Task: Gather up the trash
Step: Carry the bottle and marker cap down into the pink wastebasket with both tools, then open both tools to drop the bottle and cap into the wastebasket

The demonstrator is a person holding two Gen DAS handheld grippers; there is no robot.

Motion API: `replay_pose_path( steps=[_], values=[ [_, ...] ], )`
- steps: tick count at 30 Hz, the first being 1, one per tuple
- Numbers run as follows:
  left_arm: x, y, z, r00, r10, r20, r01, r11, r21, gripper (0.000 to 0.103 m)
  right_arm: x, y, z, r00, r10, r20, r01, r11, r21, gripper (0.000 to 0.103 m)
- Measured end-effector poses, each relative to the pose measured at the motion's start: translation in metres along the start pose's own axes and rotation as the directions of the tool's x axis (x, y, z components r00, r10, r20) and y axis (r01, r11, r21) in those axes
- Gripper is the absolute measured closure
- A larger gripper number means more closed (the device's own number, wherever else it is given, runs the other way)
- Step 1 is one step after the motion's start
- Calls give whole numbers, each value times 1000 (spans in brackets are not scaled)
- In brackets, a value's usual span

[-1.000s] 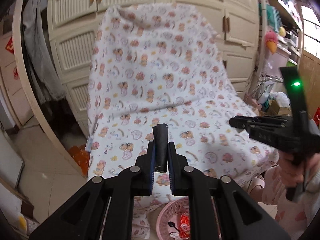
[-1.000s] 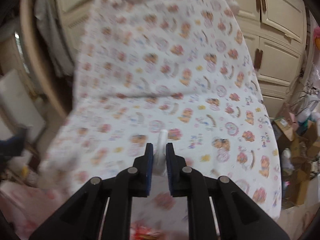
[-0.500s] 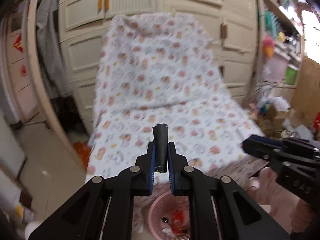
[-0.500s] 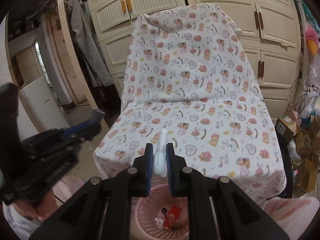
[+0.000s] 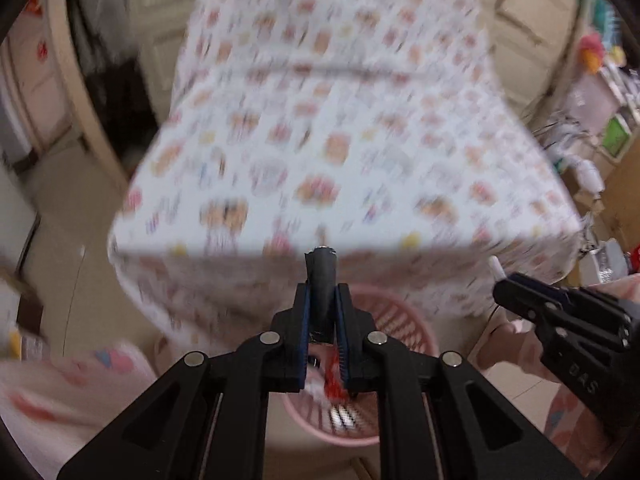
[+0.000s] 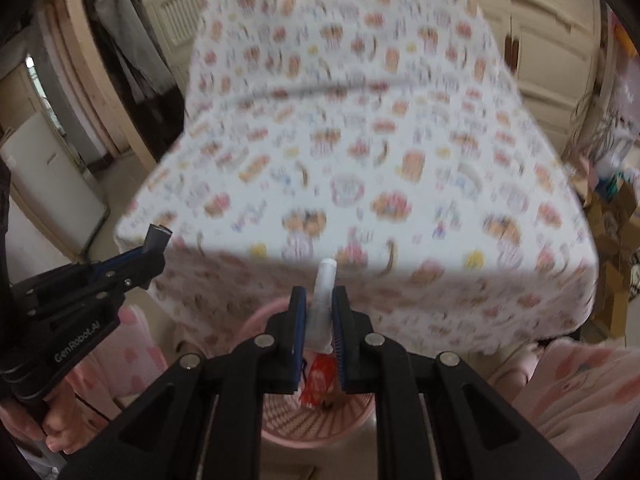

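My left gripper (image 5: 321, 300) is shut on a dark cylindrical stick (image 5: 322, 280) that pokes out past the fingertips. My right gripper (image 6: 320, 300) is shut on a white tube (image 6: 323, 304). Both hang above a pink plastic basket (image 5: 400, 320) on the floor, in front of a chair under a patterned cloth (image 5: 340, 140). In the basket (image 6: 320, 428) lies a red wrapper (image 6: 318, 380) and other small litter. From the left wrist view the right gripper (image 5: 498, 276) shows at the right with the white tube tip (image 5: 495, 266). The left gripper (image 6: 154, 250) shows at the left of the right wrist view.
Cream cabinet doors (image 6: 552, 48) stand behind the chair. Cardboard boxes and clutter (image 6: 612, 216) crowd the floor at the right. A white appliance (image 6: 44, 184) and hanging clothes (image 6: 132, 48) are at the left. The person's pink patterned trousers (image 6: 580, 396) flank the basket.
Both grippers have come down and tilted toward the floor, so the pink basket now lies right under their fingertips. Each still grips its piece. The two grippers have drawn closer together.
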State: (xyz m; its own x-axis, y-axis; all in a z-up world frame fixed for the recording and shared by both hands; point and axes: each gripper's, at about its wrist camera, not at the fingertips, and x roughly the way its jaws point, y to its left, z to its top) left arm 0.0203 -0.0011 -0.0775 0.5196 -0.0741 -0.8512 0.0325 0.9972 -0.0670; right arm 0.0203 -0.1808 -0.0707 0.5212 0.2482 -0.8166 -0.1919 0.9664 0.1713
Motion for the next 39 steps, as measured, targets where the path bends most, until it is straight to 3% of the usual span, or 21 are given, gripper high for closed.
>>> replay_pose_path(
  steps=[3,6,10,13,18,21,23,32,35,39],
  values=[
    [28,2,-11,994,-2,-110,-1,1000,-24,92,28,-2,-13,995,10,-100,-9,1000,11,91],
    [45,2,-20,987,37,-157,-39,999,-10,92,61,-7,-29,980,-26,-198,29,1000,9,91],
    [60,5,-30,975,3,-224,-13,999,-44,92,96,-22,-48,954,-24,-299,48,996,71,91],
    [79,6,-41,953,-23,-303,4,998,-61,92,113,-28,-56,938,-40,-344,69,995,71,91],
    [110,2,-55,916,5,-400,-29,998,-54,92,144,-37,-73,905,-59,-422,89,995,52,91],
    [130,6,-70,875,-25,-483,-31,994,-109,92,160,-44,-85,879,-72,-471,111,992,55,91],
    [138,6,-78,858,-23,-513,-38,993,-108,92,168,-46,-93,862,-90,-498,128,991,42,91],
    [148,-2,-84,863,45,-503,-71,997,-34,92,181,-47,-109,833,-123,-539,143,990,-5,91],
    [153,0,-82,863,33,-504,-61,997,-38,92,180,-52,-108,839,-113,-533,146,989,20,91],
    [164,-4,-88,843,23,-537,-45,999,-27,92,178,-54,-103,850,-95,-518,137,990,42,91]
  ],
)
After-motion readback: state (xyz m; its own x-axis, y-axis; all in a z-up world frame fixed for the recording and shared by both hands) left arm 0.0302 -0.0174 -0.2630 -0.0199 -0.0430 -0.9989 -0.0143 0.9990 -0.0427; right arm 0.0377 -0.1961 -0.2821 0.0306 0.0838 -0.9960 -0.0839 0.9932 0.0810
